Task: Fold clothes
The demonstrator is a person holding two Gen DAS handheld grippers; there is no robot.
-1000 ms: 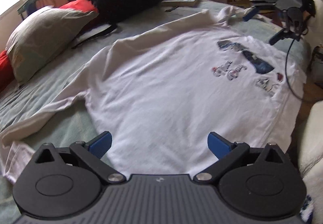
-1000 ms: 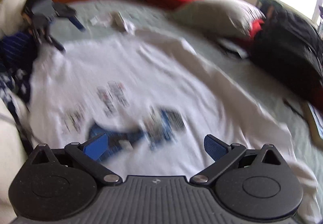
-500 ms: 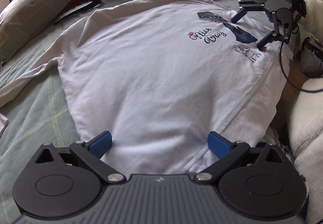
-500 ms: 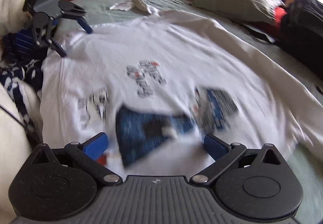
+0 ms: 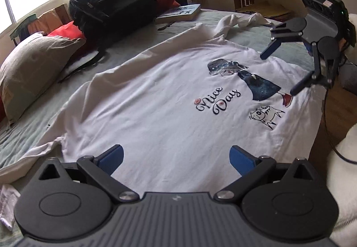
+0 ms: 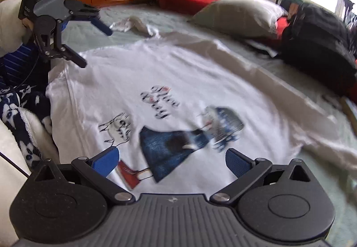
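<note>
Backpack [image 5: 111, 8], black and zipped shut, sits far ahead of the left tool [image 5: 176, 157]. Both tools hang spread wide and empty over the white long-sleeve shirt [image 5: 156, 113], which lies flat, print up, on the bed [image 5: 33, 135]; right tool [image 6: 171, 160] above the printed figure.

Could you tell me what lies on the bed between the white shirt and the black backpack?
In the left wrist view, only bare green bedcover separates the white shirt from the black backpack.
</note>
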